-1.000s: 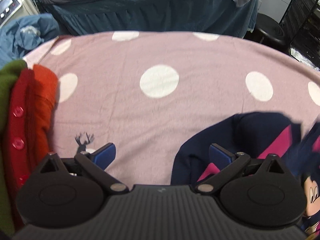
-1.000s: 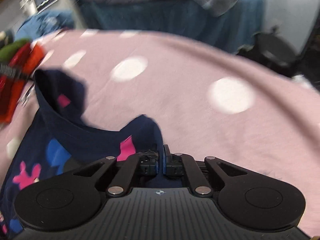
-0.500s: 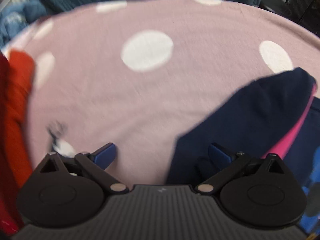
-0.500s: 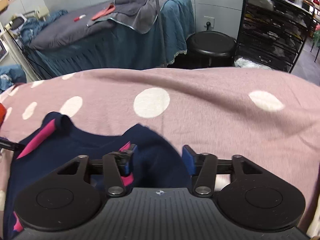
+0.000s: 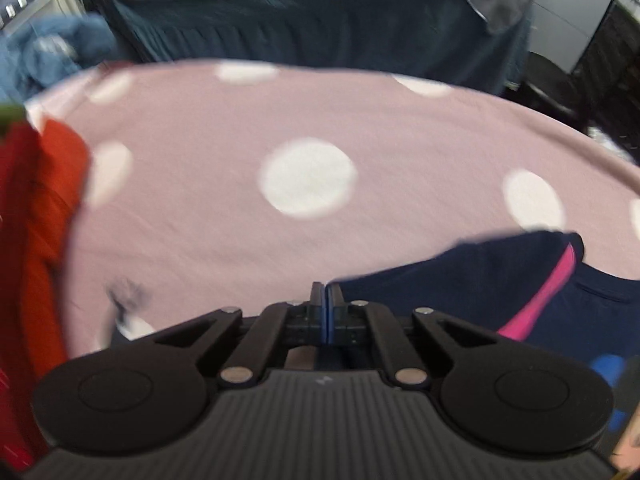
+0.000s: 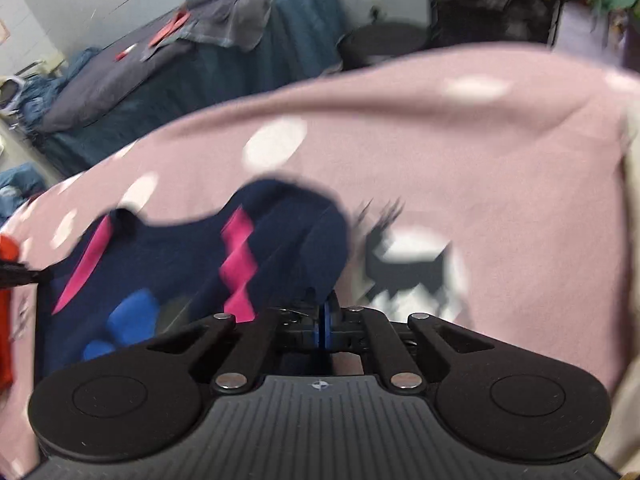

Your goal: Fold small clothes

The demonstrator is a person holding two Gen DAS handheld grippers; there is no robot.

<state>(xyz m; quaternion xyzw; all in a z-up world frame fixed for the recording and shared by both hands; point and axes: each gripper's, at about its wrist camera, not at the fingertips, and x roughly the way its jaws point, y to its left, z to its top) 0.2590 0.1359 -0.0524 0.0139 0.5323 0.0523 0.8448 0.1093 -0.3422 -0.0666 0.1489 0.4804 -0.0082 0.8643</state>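
1. Left gripper [image 5: 326, 294]: blue pads pressed together at 6 o'clock of the left wrist view; the edge of the navy garment [image 5: 480, 276] meets the pads at their right side, but whether cloth is pinched between them cannot be told
2. Right gripper [image 6: 322, 304]: pads pressed together at 6 o'clock of the right wrist view, at the lower right edge of the navy garment [image 6: 280, 240]; the blur hides whether fabric is caught
3. Navy garment: lies on the pink blanket [image 5: 200, 220], toward 4 o'clock in the left wrist view and from 9 to 6 o'clock in the right wrist view; it bears pink stripes [image 6: 238, 264] and blue patches [image 6: 130, 312]
4. Pink blanket: white dots cover it; a dark deer motif on a white dot [image 6: 408, 268] sits just right of the garment, at about 5 o'clock from centre in the right wrist view
5. Red clothes [image 5: 36, 240]: stacked at 9 o'clock of the left wrist view, well apart from the navy garment
6. Background, 12 o'clock: a bed with a dark blue skirt [image 5: 320, 28] and a grey cover [image 6: 112, 76]
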